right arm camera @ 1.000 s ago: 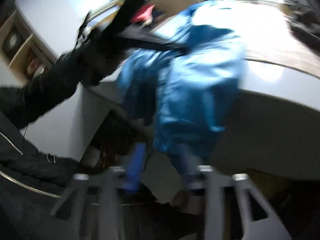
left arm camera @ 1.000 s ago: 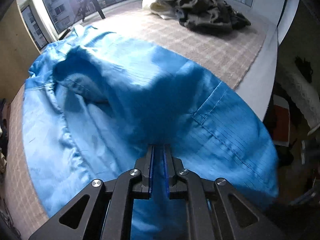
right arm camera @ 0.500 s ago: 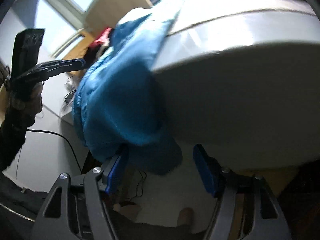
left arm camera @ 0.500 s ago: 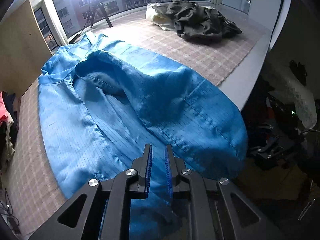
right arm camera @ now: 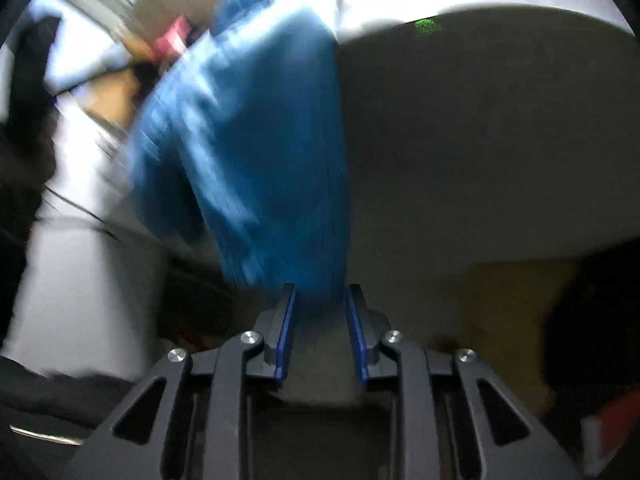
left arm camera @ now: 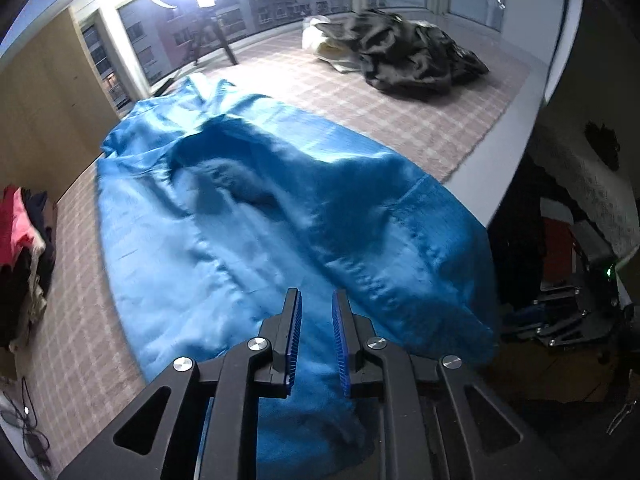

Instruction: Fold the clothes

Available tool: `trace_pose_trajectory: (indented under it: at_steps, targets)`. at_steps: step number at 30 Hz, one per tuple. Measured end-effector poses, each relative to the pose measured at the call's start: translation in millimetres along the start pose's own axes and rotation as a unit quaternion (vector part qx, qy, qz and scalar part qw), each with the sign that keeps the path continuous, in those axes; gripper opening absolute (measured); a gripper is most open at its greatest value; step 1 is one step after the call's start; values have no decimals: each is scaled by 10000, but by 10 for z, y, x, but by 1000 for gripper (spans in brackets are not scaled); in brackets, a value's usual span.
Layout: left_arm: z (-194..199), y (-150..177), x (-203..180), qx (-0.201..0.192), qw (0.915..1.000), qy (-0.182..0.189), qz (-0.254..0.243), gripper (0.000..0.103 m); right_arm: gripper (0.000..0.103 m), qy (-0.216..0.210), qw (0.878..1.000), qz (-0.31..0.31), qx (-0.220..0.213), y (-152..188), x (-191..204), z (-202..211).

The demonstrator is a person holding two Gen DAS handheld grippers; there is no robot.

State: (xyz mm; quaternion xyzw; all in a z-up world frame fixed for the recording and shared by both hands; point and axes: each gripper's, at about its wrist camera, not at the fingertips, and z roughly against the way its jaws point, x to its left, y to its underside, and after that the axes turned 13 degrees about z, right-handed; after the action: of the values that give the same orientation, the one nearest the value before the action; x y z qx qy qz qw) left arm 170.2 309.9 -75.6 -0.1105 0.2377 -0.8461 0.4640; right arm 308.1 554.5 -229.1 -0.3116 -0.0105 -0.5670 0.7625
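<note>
Blue ribbed pads line the left gripper (left arm camera: 316, 338), whose jaws are parting slightly, a narrow gap between them, with the blue garment (left arm camera: 256, 220) passing under and between the pads; whether they press the cloth I cannot tell. The right gripper (right arm camera: 320, 332) is closing around the hanging lower end of the same cloth, which sits between its pads; the blur hides whether they touch it. Spreading outward, the garment lies rumpled across the checked mat (left arm camera: 420, 120) on the table (left arm camera: 492, 184), its near right part drooping over the table's edge. A dark clothes heap (left arm camera: 412, 60) rests at the far right, and folded clothes (left arm camera: 24, 248) sit at the left.
</note>
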Motion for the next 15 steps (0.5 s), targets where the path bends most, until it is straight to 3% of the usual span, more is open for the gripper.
trace_pose_trajectory:
  at_steps: [3, 6, 8, 12, 15]
  targets:
    - [72, 110, 136, 71, 9990, 192, 401, 16, 25, -198, 9984, 46, -535, -214, 86, 495]
    - [130, 325, 22, 27, 9974, 415, 590, 16, 26, 46, 9932, 620, -980, -756, 268, 960]
    - [111, 526, -139, 57, 9944, 708, 781, 20, 31, 181, 9872, 1085, -1158, -1170, 398, 1153]
    - [-42, 827, -415, 210, 9897, 996, 1009, 21, 37, 664, 9693, 2118, -1061, -2295, 722, 1162]
    - [-164, 988, -513, 271, 9817, 1235, 1427, 21, 37, 816, 9568, 2708, -672, -2996, 780, 898]
